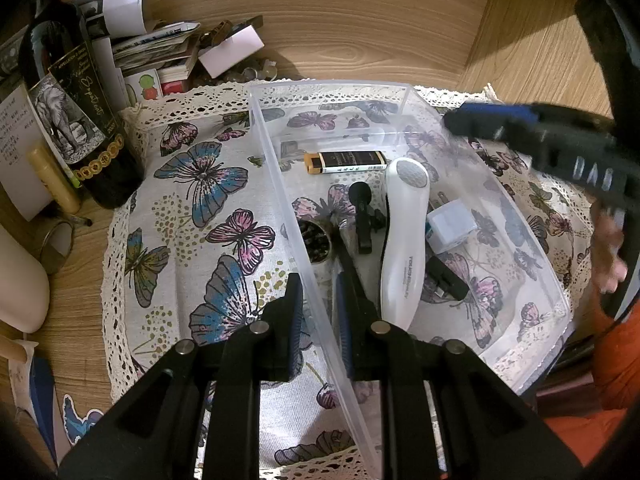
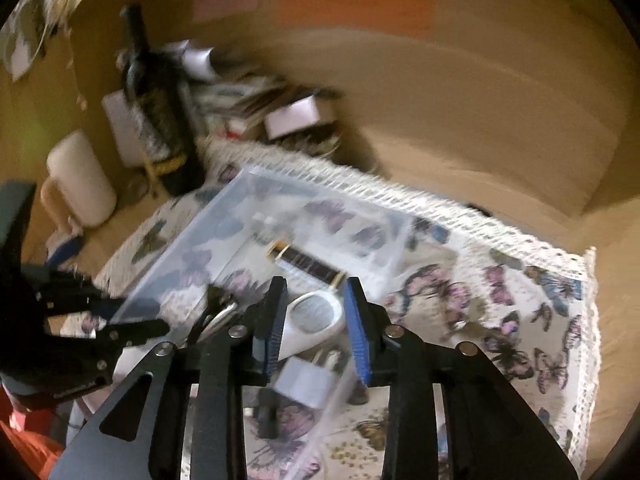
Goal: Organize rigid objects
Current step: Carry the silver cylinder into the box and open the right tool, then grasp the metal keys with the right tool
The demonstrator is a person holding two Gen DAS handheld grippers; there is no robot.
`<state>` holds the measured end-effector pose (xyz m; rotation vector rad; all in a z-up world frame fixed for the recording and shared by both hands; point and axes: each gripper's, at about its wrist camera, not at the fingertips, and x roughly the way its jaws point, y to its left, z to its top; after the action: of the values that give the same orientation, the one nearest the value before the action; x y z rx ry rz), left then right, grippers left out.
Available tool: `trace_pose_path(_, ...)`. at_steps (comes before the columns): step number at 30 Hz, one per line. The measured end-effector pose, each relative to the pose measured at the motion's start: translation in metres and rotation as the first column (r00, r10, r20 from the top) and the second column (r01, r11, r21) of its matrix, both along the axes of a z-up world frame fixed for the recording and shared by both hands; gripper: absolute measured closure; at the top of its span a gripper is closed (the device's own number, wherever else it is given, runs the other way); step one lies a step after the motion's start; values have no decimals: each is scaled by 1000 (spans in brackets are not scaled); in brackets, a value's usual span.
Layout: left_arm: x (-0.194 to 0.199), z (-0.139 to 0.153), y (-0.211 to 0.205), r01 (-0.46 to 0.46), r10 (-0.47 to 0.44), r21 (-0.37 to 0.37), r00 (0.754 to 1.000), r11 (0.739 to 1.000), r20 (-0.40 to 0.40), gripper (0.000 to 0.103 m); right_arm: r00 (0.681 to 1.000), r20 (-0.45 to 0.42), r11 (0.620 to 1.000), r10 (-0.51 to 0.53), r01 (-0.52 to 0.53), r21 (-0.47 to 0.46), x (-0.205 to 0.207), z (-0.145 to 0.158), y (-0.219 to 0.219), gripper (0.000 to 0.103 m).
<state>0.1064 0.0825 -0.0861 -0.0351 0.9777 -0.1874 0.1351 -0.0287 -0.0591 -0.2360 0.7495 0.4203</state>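
Note:
A clear plastic bin point(image 1: 400, 92) sits on a butterfly-print cloth point(image 1: 192, 216). Inside lie a white handheld device point(image 1: 402, 236), a black and gold lighter point(image 1: 344, 162), a small black microphone point(image 1: 362, 216), a white cube charger point(image 1: 450, 228), a black plug point(image 1: 446, 280) and a round tin point(image 1: 316, 240). My left gripper point(image 1: 320, 292) straddles the bin's near left wall, one finger outside and one inside, closed on the wall. My right gripper point(image 2: 316, 316) is open and empty above the bin point(image 2: 224, 224), over the white device point(image 2: 316, 320). It shows blurred in the left wrist view point(image 1: 532, 136).
A dark wine bottle point(image 1: 76, 112) stands at the cloth's left edge, beside a yellow tube point(image 1: 54, 180) and a white cup point(image 1: 20, 280). Papers and cards point(image 1: 156, 48) pile up behind it. Wooden walls enclose the back and right.

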Motion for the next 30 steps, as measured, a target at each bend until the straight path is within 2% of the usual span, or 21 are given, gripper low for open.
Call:
trace_pose_path(4,0,0,0,0,0,-1,1000,1000,0,86,995,46,996,-87,85,35,6,16,-26,70)
trace_pose_path(9,0,1,0,0,0,-1,1000,1000,0,86,980,62,981,-190,188,40,20,19,-53,69)
trace_pose_path(14,0,1,0,0,0,-1,1000,1000,0,86,963,8,963,-268,267,17,45,0,-75,69)
trace_pose_path(20,0,1,0,0,0,-1,1000,1000,-1,86,937,-104,943,-333,331,-41,74,-42,-98,68)
trace_pose_path(21,0,1,0,0,0,-1,1000,1000,-1,86,934,-113,941,-339,335,-48,76,-46,-101,65)
trace_pose_path(23,0,1,0,-1,1,-1,1000,1000,-1,86,925,-132,935,-355,350,-64,81,-57,-107,43)
trace_pose_path(25,0,1,0,-1,1,-1,1000,1000,-1,86,915,-140,925,-379,373,-67,84,-64,-112,32)
trace_pose_path(28,0,1,0,0,0,-1,1000,1000,-1,86,905,-162,920,-392,387,-67,89,-72,-117,23)
trace_pose_path(30,0,1,0,0,0,-1,1000,1000,0,86,902,-173,918,-396,390,-71,94,-77,-118,21)
